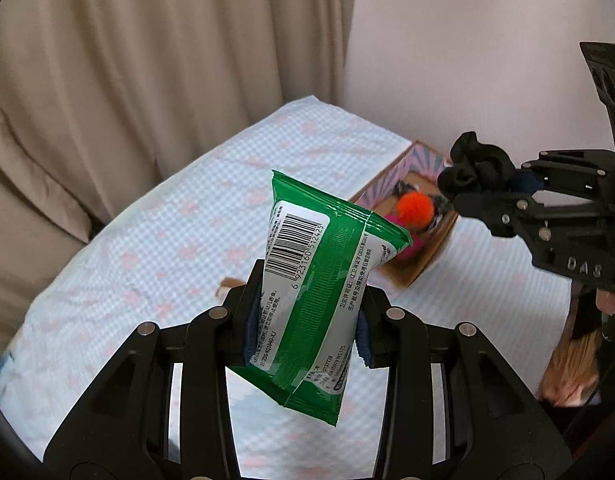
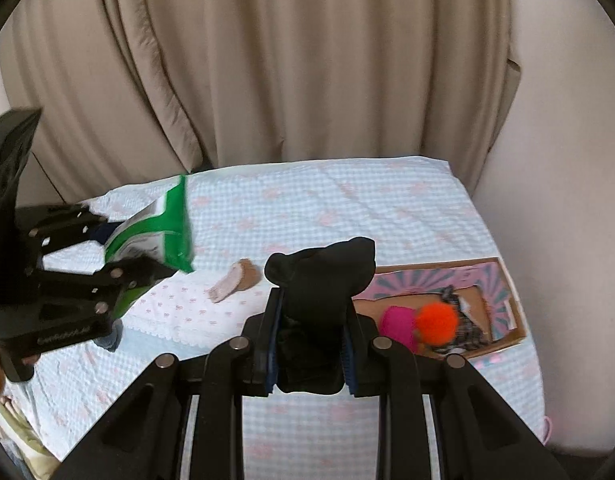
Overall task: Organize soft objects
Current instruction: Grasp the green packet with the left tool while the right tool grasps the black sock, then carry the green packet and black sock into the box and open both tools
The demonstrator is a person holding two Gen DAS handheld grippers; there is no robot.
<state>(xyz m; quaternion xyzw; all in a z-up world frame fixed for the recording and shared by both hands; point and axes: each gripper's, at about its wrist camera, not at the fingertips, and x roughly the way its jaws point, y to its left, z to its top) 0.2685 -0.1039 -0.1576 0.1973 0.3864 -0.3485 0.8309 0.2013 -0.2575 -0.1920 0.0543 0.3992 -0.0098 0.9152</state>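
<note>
Box (image 2: 503, 334) contents (orange pompom (image 2: 436, 322)) half-hidden

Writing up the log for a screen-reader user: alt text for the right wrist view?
The right gripper holds a black cloth in its jaws above a checked bed. To its left, the left gripper holds a green pack. To its right, a box holds an orange pompom and pink item; beige curtains hang behind.

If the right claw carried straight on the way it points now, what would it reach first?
Probably bare bed sheet, then the beige curtain behind the bed. The right claw, shut on a black sock, has the cardboard box off to its right; depth is unclear.
</note>
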